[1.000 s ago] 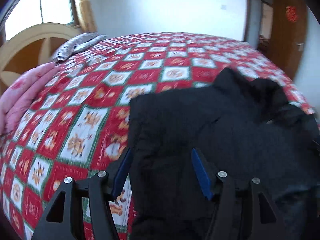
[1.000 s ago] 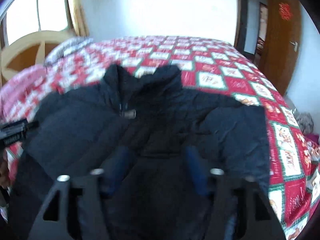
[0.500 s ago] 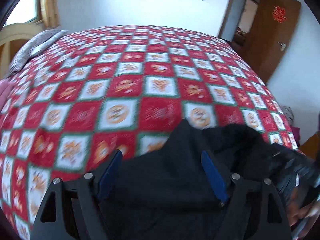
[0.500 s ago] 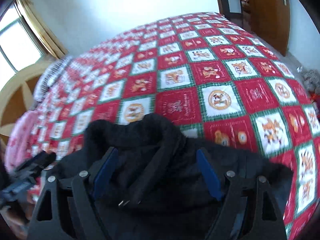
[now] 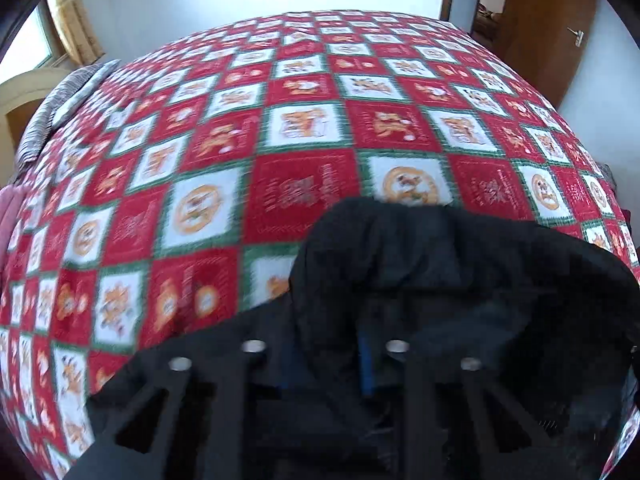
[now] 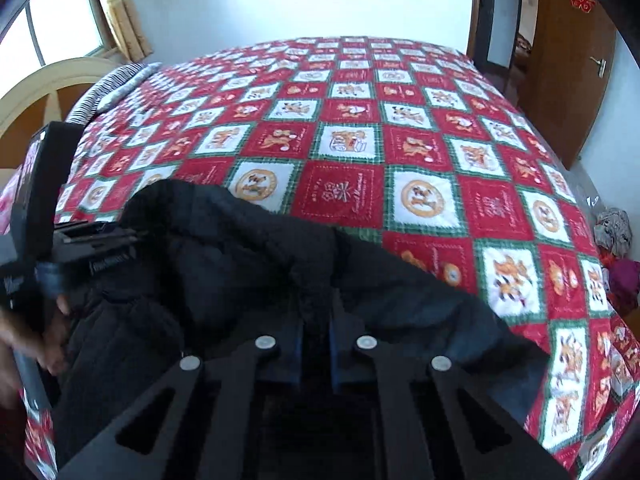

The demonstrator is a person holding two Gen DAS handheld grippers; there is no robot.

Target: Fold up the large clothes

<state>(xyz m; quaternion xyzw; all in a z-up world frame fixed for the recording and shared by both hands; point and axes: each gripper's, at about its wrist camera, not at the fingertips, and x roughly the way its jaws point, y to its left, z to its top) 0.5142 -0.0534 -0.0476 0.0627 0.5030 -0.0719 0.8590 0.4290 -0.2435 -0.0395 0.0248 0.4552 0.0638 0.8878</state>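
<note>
1. Compared with a second ago both grippers have clamped down: back then the blue pads were spread wide over the spread-out black jacket, now they're pinched in on cloth and the jacket's far edge is bunched up toward the cameras.
2. Left wrist view: the left gripper has its fingers narrowed around a fold of the black jacket. Fabric drapes over the tips, so I'm reading it as gripping, though the contact itself is partly hidden. The jacket sits at the near edge of the bed, its collar end humped up just ahead and right of the claw.
3. Right wrist view: the right gripper is closed on a ridge of jacket between the blue pads. The left gripper's body shows at far left, holding the same garment.
4. What matters next, I reckon: the jacket's long axis runs left-right between the two claws, with open quilt beyond, so carrying the held edge evenly needs both hands level. Neither looks nearer.
</note>
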